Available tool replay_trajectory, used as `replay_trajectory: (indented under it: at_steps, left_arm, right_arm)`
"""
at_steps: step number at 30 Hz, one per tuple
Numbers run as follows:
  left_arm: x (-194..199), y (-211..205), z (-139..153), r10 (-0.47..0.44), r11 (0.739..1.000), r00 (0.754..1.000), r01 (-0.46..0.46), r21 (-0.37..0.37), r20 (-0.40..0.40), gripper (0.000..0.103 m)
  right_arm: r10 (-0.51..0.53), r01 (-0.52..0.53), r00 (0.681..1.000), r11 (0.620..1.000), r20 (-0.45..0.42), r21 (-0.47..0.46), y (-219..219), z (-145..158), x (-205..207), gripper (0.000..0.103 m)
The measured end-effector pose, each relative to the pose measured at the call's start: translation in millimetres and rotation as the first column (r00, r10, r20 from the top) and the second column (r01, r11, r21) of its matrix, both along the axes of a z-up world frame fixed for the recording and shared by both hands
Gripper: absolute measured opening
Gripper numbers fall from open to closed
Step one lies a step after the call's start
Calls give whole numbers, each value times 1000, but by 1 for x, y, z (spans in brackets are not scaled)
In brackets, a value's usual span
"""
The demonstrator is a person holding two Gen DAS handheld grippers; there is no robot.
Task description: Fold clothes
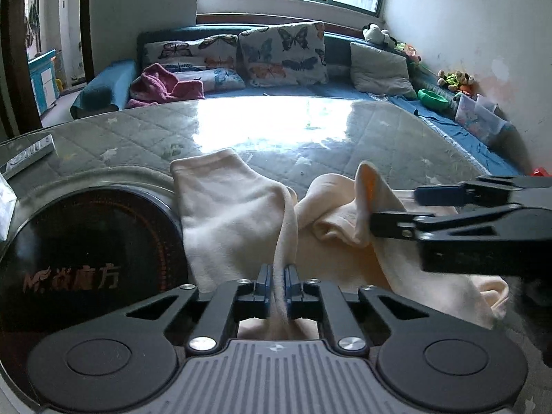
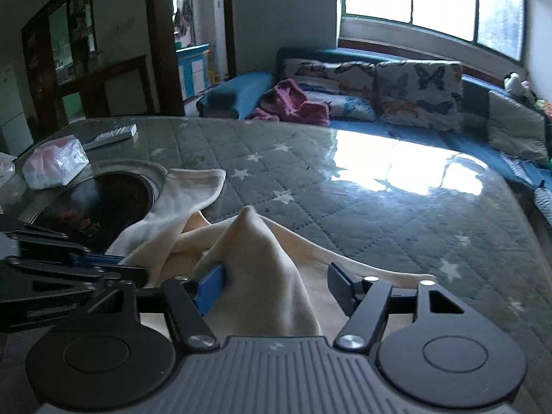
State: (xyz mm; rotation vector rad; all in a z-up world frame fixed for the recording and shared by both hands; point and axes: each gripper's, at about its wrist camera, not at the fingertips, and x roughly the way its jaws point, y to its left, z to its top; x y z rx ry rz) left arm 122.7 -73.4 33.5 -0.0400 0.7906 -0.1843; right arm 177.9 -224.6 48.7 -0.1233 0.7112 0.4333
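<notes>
A cream garment [image 1: 227, 220] lies crumpled on the glass-topped table [image 1: 241, 127]; it also shows in the right wrist view [image 2: 262, 262]. My left gripper [image 1: 278, 284] is shut on a raised fold of it. My right gripper [image 2: 276, 286] is open, its jaws standing wide on either side of a peaked fold of the garment. From the left wrist view the right gripper [image 1: 396, 208] comes in from the right, beside an upturned flap. The left gripper [image 2: 134, 265] shows at the left of the right wrist view.
A round black hotplate [image 1: 86, 252] is set in the table to the left, partly under the garment. A tissue pack [image 2: 55, 167] and a remote [image 2: 114, 134] lie at the far left. A blue sofa [image 1: 262, 82] with cushions stands behind the table.
</notes>
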Motion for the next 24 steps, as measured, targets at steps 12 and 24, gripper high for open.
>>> replay_trajectory:
  at_steps: [12,24]
  left_arm:
    - [-33,23,32,76,996,993,-72,-53,86,4]
    - [-131,79,54,164,983,979,-152,-102,119,3]
  right_arm:
    - [-3,2,1000,999,31,47,-15,6,-15,7]
    - [-189,164,956,978,223,126,-90,63,-116,7]
